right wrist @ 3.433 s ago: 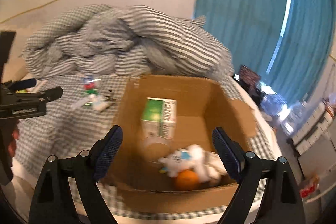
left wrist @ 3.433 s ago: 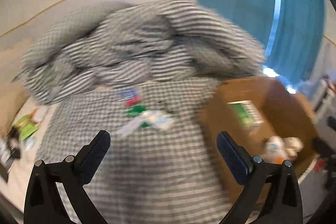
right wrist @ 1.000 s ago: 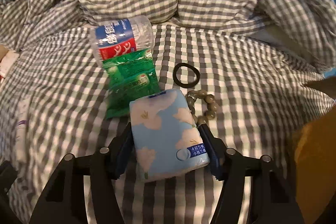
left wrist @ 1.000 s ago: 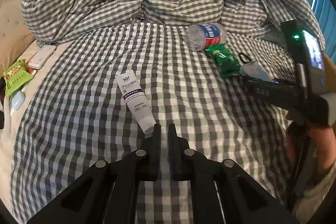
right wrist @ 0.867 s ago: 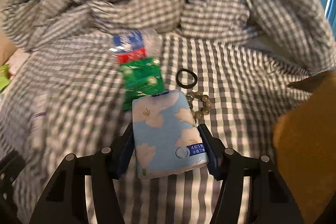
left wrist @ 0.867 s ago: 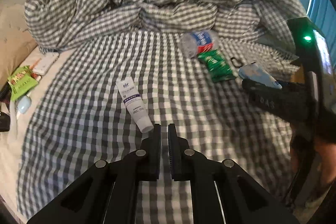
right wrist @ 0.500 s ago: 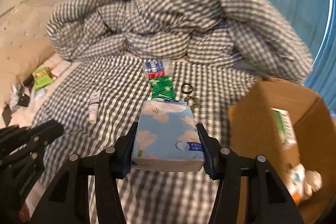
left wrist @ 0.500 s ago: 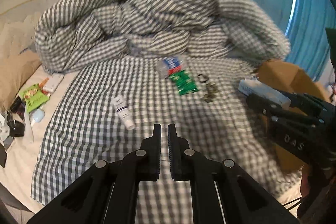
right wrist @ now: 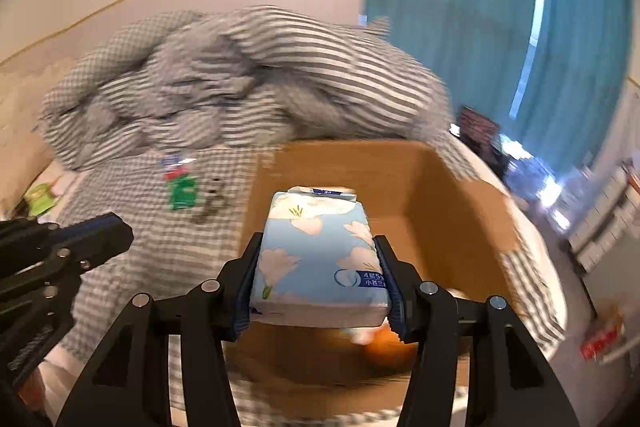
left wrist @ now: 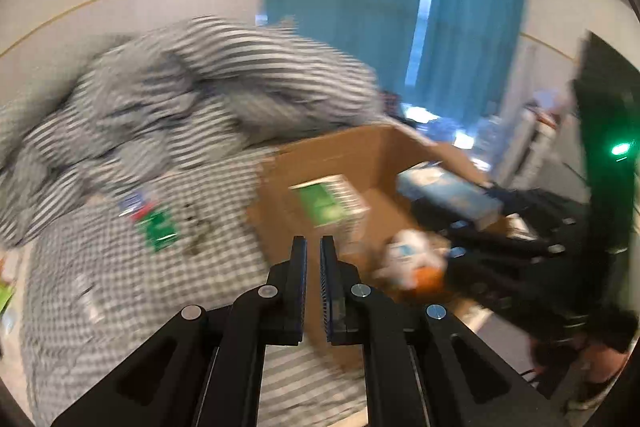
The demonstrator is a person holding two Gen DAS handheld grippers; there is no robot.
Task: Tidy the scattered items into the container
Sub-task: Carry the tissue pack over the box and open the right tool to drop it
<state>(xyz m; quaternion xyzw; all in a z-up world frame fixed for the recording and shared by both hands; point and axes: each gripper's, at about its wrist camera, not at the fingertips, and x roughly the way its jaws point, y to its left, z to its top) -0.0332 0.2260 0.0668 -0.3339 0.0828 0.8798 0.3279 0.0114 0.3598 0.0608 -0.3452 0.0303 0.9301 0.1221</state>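
Note:
My right gripper (right wrist: pixel 318 243) is shut on a pale blue flowered tissue pack (right wrist: pixel 316 223) and holds it over the open cardboard box (right wrist: pixel 440 187). The left wrist view shows that pack (left wrist: pixel 444 191) above the box (left wrist: pixel 360 147), which holds a green-and-white carton (left wrist: pixel 328 203), a white soft toy (left wrist: pixel 408 255) and something orange (left wrist: pixel 430 275). My left gripper (left wrist: pixel 313 247) is shut with nothing in it, near the box's left wall. On the checked sheet lie a bottle (right wrist: pixel 174 163), a green packet (right wrist: pixel 183 191), beads (right wrist: pixel 212 205) and a blurred white tube (left wrist: pixel 86 297).
A bunched checked duvet (right wrist: pixel 248 79) fills the back of the bed. Teal curtains (right wrist: pixel 460 27) hang behind the box. Small items lie at the bed's left edge (right wrist: pixel 40 199). Right of the box the bed drops to a cluttered floor (right wrist: pixel 600 343).
Both grippers have risen and swung right, from the scattered items to the box. The right one carried the tissue pack over the box. The left one stayed shut.

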